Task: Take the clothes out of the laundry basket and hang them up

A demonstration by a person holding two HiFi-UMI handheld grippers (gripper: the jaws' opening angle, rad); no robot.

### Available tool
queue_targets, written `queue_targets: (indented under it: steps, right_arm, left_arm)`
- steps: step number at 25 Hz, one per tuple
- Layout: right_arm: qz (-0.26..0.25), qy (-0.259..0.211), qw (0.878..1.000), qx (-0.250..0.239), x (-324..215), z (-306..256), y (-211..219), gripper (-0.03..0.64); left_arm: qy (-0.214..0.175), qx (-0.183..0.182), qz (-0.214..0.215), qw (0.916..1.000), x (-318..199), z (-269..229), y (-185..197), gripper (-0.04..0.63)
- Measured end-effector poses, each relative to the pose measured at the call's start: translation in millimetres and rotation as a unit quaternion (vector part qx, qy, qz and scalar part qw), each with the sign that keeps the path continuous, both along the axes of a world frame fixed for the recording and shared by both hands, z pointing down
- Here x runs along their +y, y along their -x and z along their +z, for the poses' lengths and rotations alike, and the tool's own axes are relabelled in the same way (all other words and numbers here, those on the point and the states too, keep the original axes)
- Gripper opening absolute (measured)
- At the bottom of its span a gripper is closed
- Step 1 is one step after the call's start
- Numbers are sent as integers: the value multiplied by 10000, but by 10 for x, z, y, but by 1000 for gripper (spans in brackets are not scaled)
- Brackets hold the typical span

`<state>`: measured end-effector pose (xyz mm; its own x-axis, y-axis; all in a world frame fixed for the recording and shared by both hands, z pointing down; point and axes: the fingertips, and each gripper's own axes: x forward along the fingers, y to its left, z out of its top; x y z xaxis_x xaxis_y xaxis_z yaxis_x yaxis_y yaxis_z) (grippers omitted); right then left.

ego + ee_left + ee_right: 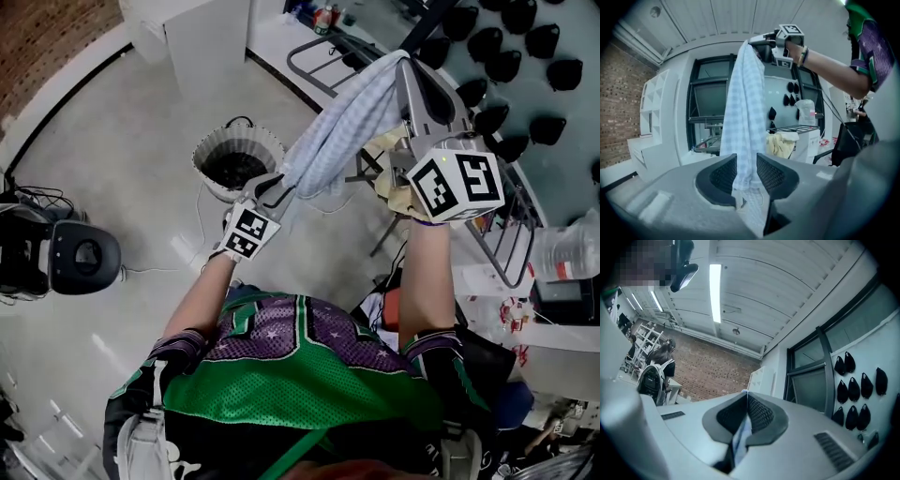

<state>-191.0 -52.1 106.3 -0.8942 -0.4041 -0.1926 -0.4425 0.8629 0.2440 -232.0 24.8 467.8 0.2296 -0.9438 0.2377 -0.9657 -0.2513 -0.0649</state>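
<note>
**While clamped high at one end, hangs loose through parted jaws at the other**

Where highest in the head view, grips the upper end of a long, pale blue-and-white checked cloth (347, 122) in the right gripper (405, 64), jaws pressed fully together. Seen in the right gripper view as a thin fold of fabric squeezed flat between the two black ribbed pads (761, 413), with no gap left around it.

Runs down from there as a gathered, slightly twisted band toward the left gripper (277, 187), held lower and nearer the person's green-and-purple mesh jersey (309, 375). Stands with jaws clearly apart in the left gripper view: lower end of the checked cloth dropping straight through the gap between the pads, filling most of it, hem trailing below, squeezed by neither side. Holds nothing firmly there.

Hangs off the pale glossy floor (141, 187) and clear of the round white perforated laundry basket (211, 141), standing on that floor below and beyond the left gripper, dark inside, contents impossible to make out.

Behind the hanging checked cloth in the left gripper view: grey wire drying rack (799, 127) with a crumpled pale yellow cloth (780, 143) lying on top. On the pale wall to the right in the head view: rows of black drop-shaped items (506, 66).
</note>
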Motion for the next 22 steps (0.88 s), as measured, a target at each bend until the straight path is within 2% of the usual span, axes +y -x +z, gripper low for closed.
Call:
queue_targets:
  steps: [7,12,20,21,22]
  right_arm:
    - [116,-115,9998,-135,25,-170,-249,5]
    - [330,-43,9993,-145,-57,-179,-414,5]
    - [756,-20,9970,-176,-154,-213,-692,6]
    - [819,-20,9965,-179,-173,-212,-733,5]
    - [886,-23,9959,-179,-189,-205,-781,6]
  left_arm:
    - [189,-213,161,9995,-179,243,-144,129]
    - [272,-331,660,9969,-198,331,-458,141]
    - [131,-164,1328,9909,-339,242,-993,143]
    - [93,-164,1381,9902,-363,212,-1046,132]
    - [56,-163,1405,9899,-378,185,-1081,87]
